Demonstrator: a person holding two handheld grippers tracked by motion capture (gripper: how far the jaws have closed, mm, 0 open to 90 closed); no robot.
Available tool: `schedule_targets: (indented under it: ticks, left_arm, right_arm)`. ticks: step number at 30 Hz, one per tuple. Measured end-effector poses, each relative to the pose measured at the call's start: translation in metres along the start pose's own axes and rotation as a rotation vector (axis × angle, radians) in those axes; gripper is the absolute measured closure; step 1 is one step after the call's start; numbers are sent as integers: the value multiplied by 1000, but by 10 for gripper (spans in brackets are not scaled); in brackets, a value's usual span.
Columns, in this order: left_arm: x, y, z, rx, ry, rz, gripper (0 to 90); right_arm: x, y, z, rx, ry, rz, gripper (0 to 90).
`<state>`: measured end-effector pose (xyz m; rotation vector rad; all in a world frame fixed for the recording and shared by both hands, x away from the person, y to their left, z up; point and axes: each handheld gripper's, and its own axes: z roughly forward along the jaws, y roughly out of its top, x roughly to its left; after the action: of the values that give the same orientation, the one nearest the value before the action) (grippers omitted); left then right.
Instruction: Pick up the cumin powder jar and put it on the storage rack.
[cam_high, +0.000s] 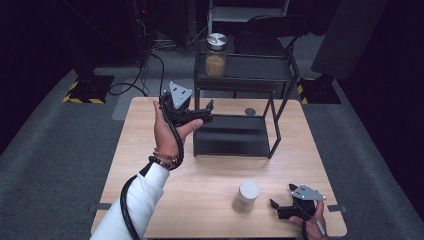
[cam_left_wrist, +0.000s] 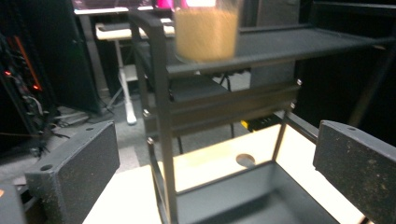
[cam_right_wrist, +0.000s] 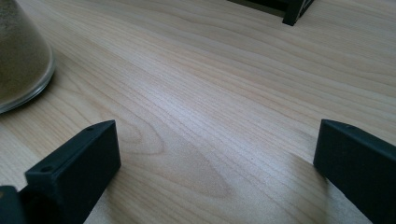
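The left hand (cam_high: 167, 131) is raised above the pale wooden surface (cam_high: 210, 185), palm turned up and wrist cocked, a beaded bracelet (cam_high: 164, 158) at the wrist above a white sleeve (cam_high: 135, 205). It holds the left tongs (cam_high: 207, 111) level at the front left post of the black metal two-tier shelf rack (cam_high: 240, 75), tips pointing into the rack's lower bay. In the left gripper view these tongs (cam_left_wrist: 215, 172) stand wide apart with nothing between them, and the glass jar of tan powder with a silver lid (cam_high: 216, 55) sits on the rack's top shelf at its left end, above and well apart from the tips. The black cable (cam_high: 172, 142) loops round the forearm.

The right hand (cam_high: 312, 222) rests low in front of the rack to the right, at the near edge of the surface. The right tongs (cam_high: 276, 209) point left toward the second glass jar of pale powder with a white lid (cam_high: 246, 196), which stands on the surface in front of the rack, near the tips but apart from them. In the right gripper view these tongs (cam_right_wrist: 217, 158) gape wide just over the wood, empty, with the jar's base (cam_right_wrist: 21, 60) off to the side.

No label or writing can be read on either jar, the rack or the tongs.
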<state>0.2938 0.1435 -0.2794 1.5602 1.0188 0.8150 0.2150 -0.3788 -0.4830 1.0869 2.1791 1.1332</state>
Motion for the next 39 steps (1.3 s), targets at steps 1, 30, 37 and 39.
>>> schedule_targets:
  ticks: [1, 30, 37, 39]
  left_arm:
    - [0, -4, -1, 1, -3, -7, 2]
    - [-2, -113, -7, 135, -1, -33, 2]
    - [-2, -132, -12, 179, -9, -28, 2]
    - [-1, -138, -14, 183, -9, -40, 2]
  right_arm:
    - [0, 0, 0, -1, 0, 0, 2]
    - [1, -1, 0, -3, -3, -5, 2]
    - [1, -1, 0, -4, -4, -8, 2]
    - [1, -1, 0, -5, -5, -9, 2]
